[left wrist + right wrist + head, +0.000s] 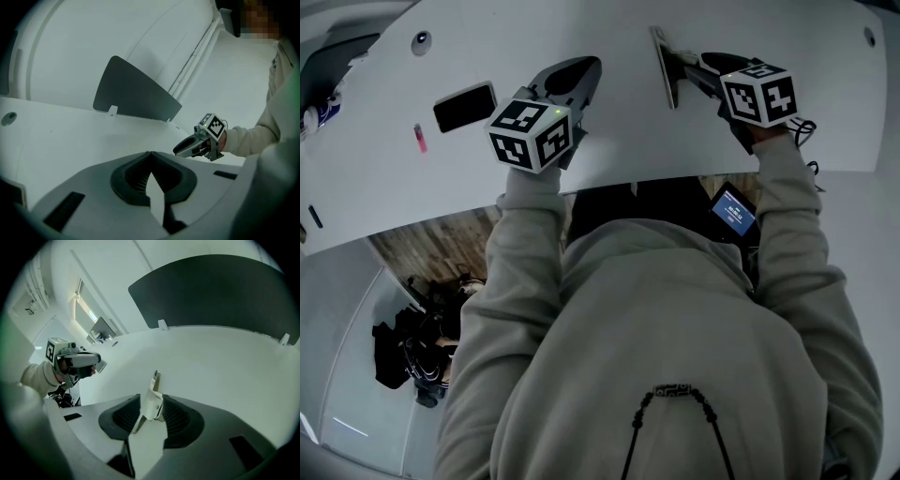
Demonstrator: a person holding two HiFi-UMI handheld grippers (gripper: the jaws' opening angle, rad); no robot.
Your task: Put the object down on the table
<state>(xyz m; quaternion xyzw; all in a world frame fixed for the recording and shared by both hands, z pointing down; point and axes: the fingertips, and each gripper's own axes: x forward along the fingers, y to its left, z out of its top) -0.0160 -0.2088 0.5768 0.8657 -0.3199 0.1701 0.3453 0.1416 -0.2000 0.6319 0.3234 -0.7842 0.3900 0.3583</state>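
A thin, flat metal piece (665,66) (153,398) stands on edge, tilted, over the white table (656,141). My right gripper (682,66) (151,397) is shut on it, and both dark pads touch its sides. The piece's lower end is hidden between the jaws, so I cannot tell whether it touches the table. My left gripper (579,71) (150,153) hovers low over the table to the left. Its fingertips meet and hold nothing. Each gripper shows in the other's view: the right gripper (194,144) and the left gripper (78,360).
A black phone (464,106) and a small pink item (420,138) lie left of the left gripper. A dark partition panel (136,91) (215,291) stands at the table's far side. The table's near edge runs just under both hands. A lit screen (733,211) sits below it.
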